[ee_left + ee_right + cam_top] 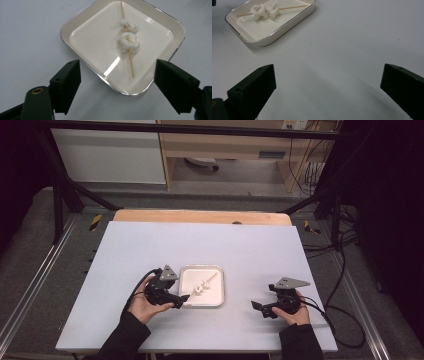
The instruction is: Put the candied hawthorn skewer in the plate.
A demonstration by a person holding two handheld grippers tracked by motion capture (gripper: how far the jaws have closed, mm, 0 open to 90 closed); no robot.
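Note:
A white square dish (216, 297) with a thin metallic rim sits on the table, a little in front of its middle. In it lies a wooden skewer (209, 280) threaded with two white lumps (200, 287). The left gripper view looks down on the dish (82, 18), the skewer (131, 63) and the lumps (128, 42). My left gripper (183, 301) (117, 86) is open at the dish's near left corner, holding nothing. My right gripper (256, 308) (328, 85) is open over bare table to the right of the dish (287, 28), also holding nothing.
The pale table top (150, 250) ends in a wooden strip (200, 216) at the far edge. Black frame bars (65, 185) and cables (345, 270) stand beyond the table's sides. Cabinets (110, 155) are at the back.

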